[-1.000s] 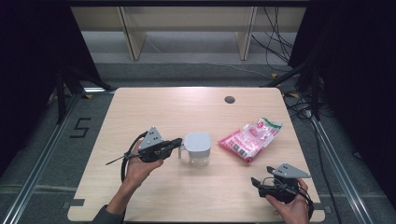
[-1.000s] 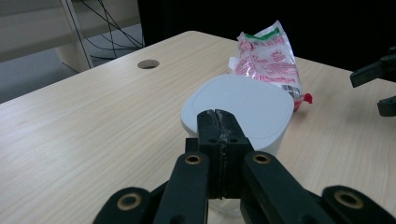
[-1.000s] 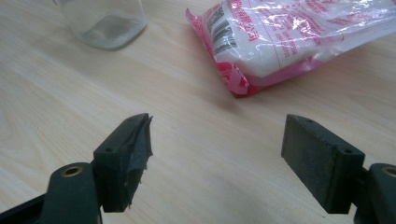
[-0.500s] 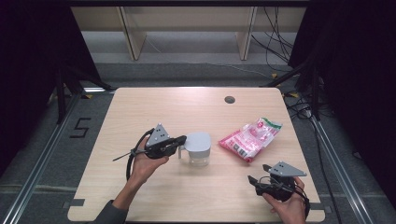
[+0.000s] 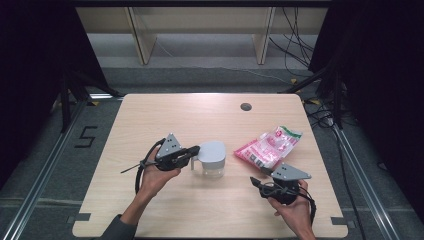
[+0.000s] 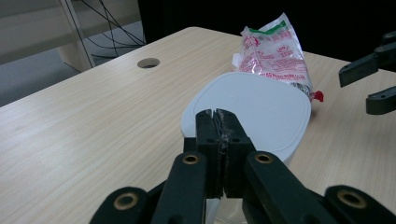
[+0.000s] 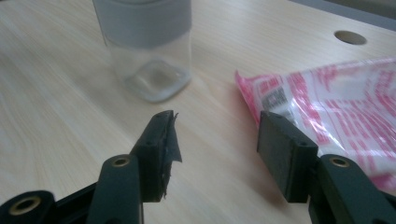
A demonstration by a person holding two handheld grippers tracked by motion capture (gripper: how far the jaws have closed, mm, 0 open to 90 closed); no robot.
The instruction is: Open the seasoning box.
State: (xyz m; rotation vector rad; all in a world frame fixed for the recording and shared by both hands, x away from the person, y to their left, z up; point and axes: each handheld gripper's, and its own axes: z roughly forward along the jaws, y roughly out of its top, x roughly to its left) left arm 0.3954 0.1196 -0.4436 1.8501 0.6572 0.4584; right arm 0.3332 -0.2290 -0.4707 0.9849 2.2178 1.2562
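Nearest, my right tongs [image 5: 257, 181] hang low over the desk [image 5: 150, 120] with nothing between the jaws; they stand apart, having just been closing from a wider gape. Against a second ago, that hand has slid leftward, toward the jar and away from the desk's right edge.

Just beyond, in the right gripper view, clear jar [image 7: 149, 56] stands upright on the desk, grey lid [image 5: 212, 151] seated on it. I see nothing inside through its clear wall. Pink packet [image 5: 269, 146] lies flat to the jar's right, near it but apart, sealed; contents too blurred to tell.

My left tongs [image 5: 195, 150] are pressed together, tips at the lid's near edge. In the left gripper view I cannot tell whether anything is pinched between the pads. That hand sits where it sat a second ago.

Farther off, a round hole [image 5: 245, 106] in the desk top.
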